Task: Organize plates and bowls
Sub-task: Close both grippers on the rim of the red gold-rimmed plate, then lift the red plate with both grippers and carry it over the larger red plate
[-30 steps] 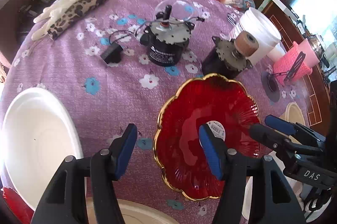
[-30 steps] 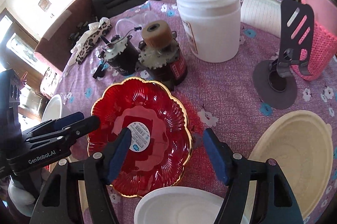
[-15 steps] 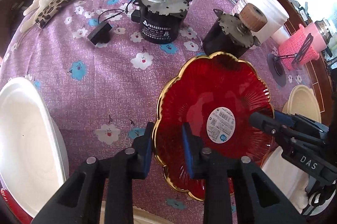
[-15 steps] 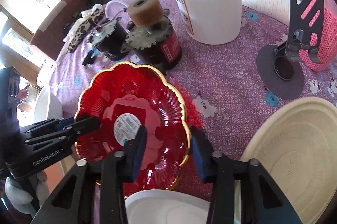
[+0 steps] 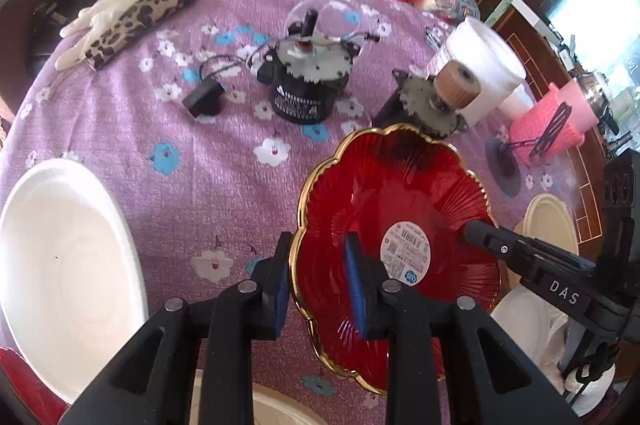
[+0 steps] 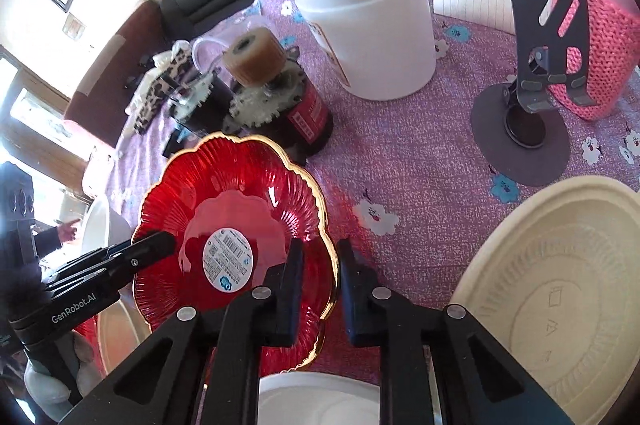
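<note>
A red scalloped glass plate (image 5: 400, 209) with a gold rim and a round white sticker is held up off the purple flowered tablecloth (image 5: 224, 177). My left gripper (image 5: 320, 281) is shut on the plate's left rim. My right gripper (image 6: 320, 281) is shut on the opposite rim of the plate (image 6: 240, 201). Each gripper shows in the other's view. A white bowl (image 5: 64, 265) lies at the left. A cream bowl (image 6: 560, 289) lies at the right. Another white dish (image 6: 316, 401) lies below the plate.
Two black geared motors (image 5: 308, 81) (image 6: 276, 105) stand just behind the plate. A white tub (image 6: 368, 25), a black phone stand (image 6: 532, 81) and a pink knitted cover (image 6: 600, 45) are at the back right. A leopard-print cloth (image 5: 136, 13) lies far left.
Both grippers closed from wide open onto opposite rims of the red plate. The plate has risen off the cloth and tilted slightly.
</note>
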Demonstrator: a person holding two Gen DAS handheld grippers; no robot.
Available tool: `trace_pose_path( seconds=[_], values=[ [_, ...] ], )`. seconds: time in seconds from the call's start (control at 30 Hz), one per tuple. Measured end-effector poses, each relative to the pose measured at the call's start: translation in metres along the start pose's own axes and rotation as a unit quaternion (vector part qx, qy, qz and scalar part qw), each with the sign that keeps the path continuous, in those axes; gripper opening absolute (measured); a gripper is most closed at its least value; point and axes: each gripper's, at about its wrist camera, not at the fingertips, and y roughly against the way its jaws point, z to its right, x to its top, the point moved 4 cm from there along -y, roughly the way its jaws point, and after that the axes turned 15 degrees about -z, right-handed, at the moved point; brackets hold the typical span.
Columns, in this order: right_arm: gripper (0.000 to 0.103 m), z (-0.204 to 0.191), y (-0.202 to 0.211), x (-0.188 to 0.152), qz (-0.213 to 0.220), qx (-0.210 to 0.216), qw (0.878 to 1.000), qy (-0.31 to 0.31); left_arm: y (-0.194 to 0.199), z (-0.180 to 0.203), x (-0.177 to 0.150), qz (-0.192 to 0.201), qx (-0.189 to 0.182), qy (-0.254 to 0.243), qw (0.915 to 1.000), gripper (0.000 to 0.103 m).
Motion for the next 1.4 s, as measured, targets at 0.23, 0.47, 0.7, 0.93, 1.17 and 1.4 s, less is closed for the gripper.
trace_pose_path(
  seconds=[0.23, 0.47, 0.7, 0.93, 1.17, 1.4],
  values=[
    [0.018, -0.009, 0.014, 0.001, 0.028, 0.031, 0.999, 0.003, 0.015, -0.001, 0.004, 0.025, 0.001, 0.014, 0.9996, 0.024],
    [0.018, -0.017, -0.001, 0.006, 0.018, 0.058, 0.998, 0.003, 0.018, -0.016, 0.005, 0.029, 0.009, 0.035, 0.9989, 0.024],
    [0.018, -0.03, -0.008, 0.009, 0.019, 0.072, 0.997, 0.008, 0.032, -0.027, 0.003, 0.052, 0.006, 0.051, 0.9973, 0.024],
    [0.018, -0.055, 0.021, -0.005, 0.047, 0.058, 0.997, 0.036, 0.07, -0.026, -0.015, 0.096, -0.001, 0.055, 0.9939, 0.024],
    [0.018, -0.082, 0.042, -0.03, 0.057, 0.061, 0.995, 0.049, 0.106, -0.037, -0.055, 0.125, -0.018, 0.063, 0.99, 0.024],
    [0.018, -0.131, 0.053, -0.062, 0.062, 0.066, 0.993, 0.079, 0.138, -0.067, -0.1, 0.151, -0.029, 0.09, 0.984, 0.024]
  ],
)
